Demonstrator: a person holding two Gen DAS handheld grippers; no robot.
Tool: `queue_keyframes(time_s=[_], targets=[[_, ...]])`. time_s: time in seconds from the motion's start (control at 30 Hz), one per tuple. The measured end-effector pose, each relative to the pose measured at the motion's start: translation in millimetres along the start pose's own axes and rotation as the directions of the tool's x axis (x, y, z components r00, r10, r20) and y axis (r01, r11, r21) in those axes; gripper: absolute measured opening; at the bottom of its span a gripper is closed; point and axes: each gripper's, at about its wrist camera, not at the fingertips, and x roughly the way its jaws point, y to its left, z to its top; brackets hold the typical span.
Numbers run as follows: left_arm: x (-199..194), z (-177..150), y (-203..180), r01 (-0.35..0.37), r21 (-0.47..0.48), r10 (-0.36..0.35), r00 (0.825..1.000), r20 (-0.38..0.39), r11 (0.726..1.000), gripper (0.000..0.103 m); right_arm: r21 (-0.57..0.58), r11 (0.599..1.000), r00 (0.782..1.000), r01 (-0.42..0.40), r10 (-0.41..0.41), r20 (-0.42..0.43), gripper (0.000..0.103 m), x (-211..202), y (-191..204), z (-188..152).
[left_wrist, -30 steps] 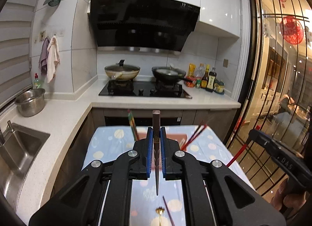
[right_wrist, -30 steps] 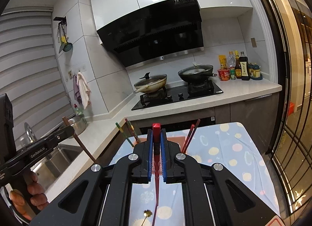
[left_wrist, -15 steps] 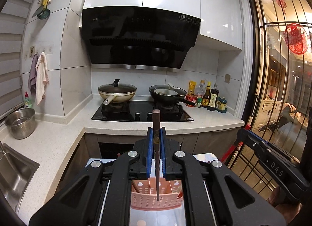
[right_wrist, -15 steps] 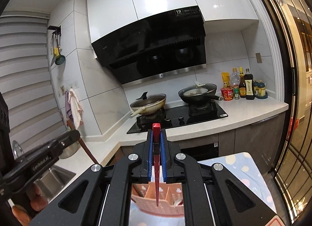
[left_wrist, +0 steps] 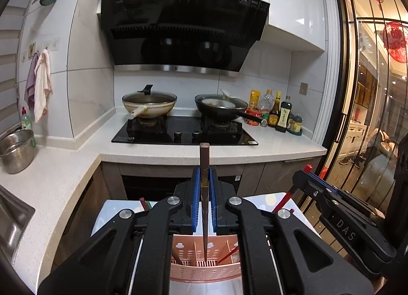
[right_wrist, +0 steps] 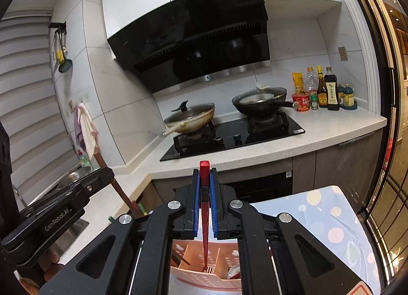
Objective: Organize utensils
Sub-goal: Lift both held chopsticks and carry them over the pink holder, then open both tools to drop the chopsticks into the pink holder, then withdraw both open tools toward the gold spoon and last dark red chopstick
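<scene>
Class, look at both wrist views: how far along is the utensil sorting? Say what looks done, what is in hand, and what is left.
Done: the pink utensil holder already has chopsticks leaning in its compartments. In hand: the left gripper clamps a brown chopstick and the right gripper a red chopstick, both tips down inside the holder. Left: releasing both. Whether more utensils remain on the table cannot be seen.

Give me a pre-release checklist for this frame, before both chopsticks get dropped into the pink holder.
1. Left gripper shut on brown chopstick: ok.
2. Right gripper shut on red chopstick: ok.
3. Brown tip over a compartment of the pink holder: ok.
4. Red tip inside the holder's middle compartment: ok.
5. Either tip touching the holder floor: cannot tell.
6. Both chopsticks heading for the same compartment: cannot tell.
</scene>
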Motion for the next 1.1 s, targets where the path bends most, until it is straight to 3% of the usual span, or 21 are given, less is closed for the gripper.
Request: queue_keyframes(time_s=[0.67,0.7,0.77,0.8,0.93,1.1], targets=[[31,-29,10,-0.025,-0.011,0.024,0.996,-0.084,1.000,0.007,-0.057,0.998,0.992,0.022,-0.029,-0.120,0.008,43,3,-33],[30,-29,11,-0.027,-0.014,0.026,0.996,-0.083,1.000,0.007,-0.058,0.998,0.993,0.025,-0.031,-0.115,0.010,43,4,-33],[29,-30,11,-0.030,-0.015,0.029,0.997,-0.078,0.999,0.008,-0.059,0.998,0.993,0.034,-0.041,-0.110,0.022,42,4,-34],[29,-31,11,-0.035,-0.014,0.034,0.996,-0.078,0.999,0.010,-0.055,0.998,0.993,0.035,-0.040,-0.109,0.025,41,4,-34],[26,-32,13,-0.058,-0.024,0.056,0.996,-0.070,0.998,0.037,-0.044,0.998,0.994,0.033,-0.038,-0.104,0.029,35,2,-35],[15,-33,18,-0.070,-0.032,0.068,0.996,-0.066,0.997,0.046,-0.058,0.998,0.995,0.035,-0.040,-0.090,0.033,20,5,-38]])
